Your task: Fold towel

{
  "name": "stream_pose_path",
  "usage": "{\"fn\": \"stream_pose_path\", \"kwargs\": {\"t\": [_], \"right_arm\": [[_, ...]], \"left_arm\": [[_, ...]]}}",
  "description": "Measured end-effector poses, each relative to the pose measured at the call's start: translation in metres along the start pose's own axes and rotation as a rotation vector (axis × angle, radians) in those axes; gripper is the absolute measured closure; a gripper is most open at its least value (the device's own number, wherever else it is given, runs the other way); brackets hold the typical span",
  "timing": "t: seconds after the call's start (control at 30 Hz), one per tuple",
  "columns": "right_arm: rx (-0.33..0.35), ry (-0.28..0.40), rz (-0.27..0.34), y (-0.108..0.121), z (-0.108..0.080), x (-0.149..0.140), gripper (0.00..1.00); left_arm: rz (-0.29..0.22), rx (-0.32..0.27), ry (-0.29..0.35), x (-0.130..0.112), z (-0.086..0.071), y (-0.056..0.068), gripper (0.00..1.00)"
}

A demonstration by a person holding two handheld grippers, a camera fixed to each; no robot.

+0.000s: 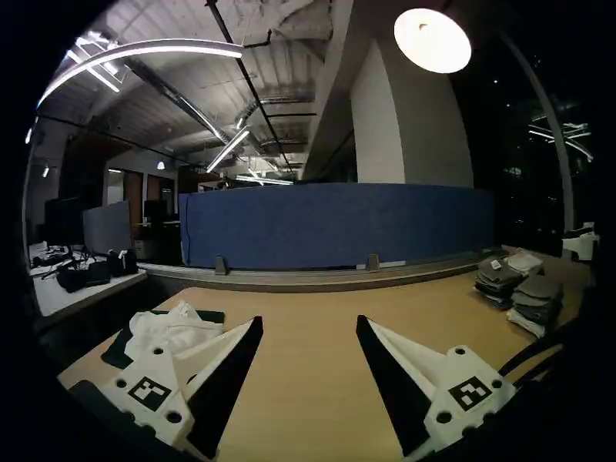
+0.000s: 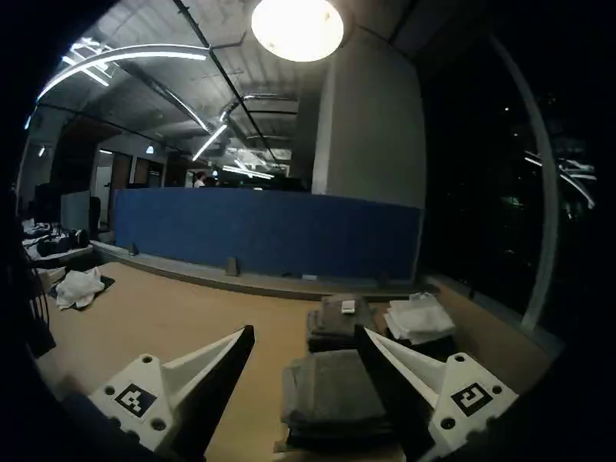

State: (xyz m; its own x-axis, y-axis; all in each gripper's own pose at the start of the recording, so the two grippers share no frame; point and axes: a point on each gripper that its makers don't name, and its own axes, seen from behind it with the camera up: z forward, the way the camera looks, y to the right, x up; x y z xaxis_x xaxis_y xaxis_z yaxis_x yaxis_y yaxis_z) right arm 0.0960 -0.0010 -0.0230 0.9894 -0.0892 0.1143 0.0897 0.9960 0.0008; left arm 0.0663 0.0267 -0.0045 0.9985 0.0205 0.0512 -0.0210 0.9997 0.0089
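Observation:
My left gripper point(image 1: 309, 325) is open over the bare wooden table point(image 1: 308, 346), nothing between its fingers. To its left a crumpled white towel point(image 1: 173, 327) lies on a dark mat point(image 1: 127, 348) near the table's left corner. My right gripper point(image 2: 304, 333) is open too, held above a stack of folded grey towels point(image 2: 331, 396). A second grey stack point(image 2: 339, 319) and a folded white stack point(image 2: 418, 317) lie just beyond. The same stacks point(image 1: 523, 289) appear at the far right in the left gripper view. The crumpled white towel point(image 2: 77, 286) also appears far left in the right gripper view.
A blue divider panel point(image 1: 331, 223) runs along the table's far edge. A neighbouring desk point(image 1: 77, 285) at left carries dark bags and monitors. A round ceiling lamp point(image 2: 296, 27) hangs overhead. Dark windows stand to the right.

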Motion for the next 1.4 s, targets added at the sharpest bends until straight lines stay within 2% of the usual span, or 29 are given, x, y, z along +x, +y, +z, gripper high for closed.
{"fn": "stream_pose_path", "kwargs": {"t": [0.17, 0.37, 0.57, 0.77, 1.07, 1.4], "right_arm": [[-0.016, 0.006, 0.016, 0.006, 0.005, 0.004, 0.00], [-0.016, 0.017, 0.029, 0.002, 0.012, 0.005, 0.00], [-0.015, 0.014, 0.021, -0.006, 0.016, 0.001, 0.00], [-0.005, 0.025, 0.003, -0.016, 0.020, 0.003, 0.00], [0.006, 0.033, 0.001, -0.019, 0.019, -0.002, 0.00], [0.010, 0.044, 0.010, -0.014, 0.022, -0.008, 0.00]], "left_arm": [[0.002, 0.015, 0.020, -0.015, 0.000, -0.007, 0.10], [0.002, 0.030, 0.039, -0.033, 0.003, -0.020, 0.10], [-0.030, 0.047, 0.057, -0.045, 0.005, -0.032, 0.10], [-0.062, 0.035, 0.063, -0.055, 0.007, -0.035, 0.10], [-0.027, 0.029, 0.054, -0.065, 0.008, -0.035, 0.10], [-0.024, 0.023, 0.051, -0.066, 0.010, -0.034, 0.10]]}}
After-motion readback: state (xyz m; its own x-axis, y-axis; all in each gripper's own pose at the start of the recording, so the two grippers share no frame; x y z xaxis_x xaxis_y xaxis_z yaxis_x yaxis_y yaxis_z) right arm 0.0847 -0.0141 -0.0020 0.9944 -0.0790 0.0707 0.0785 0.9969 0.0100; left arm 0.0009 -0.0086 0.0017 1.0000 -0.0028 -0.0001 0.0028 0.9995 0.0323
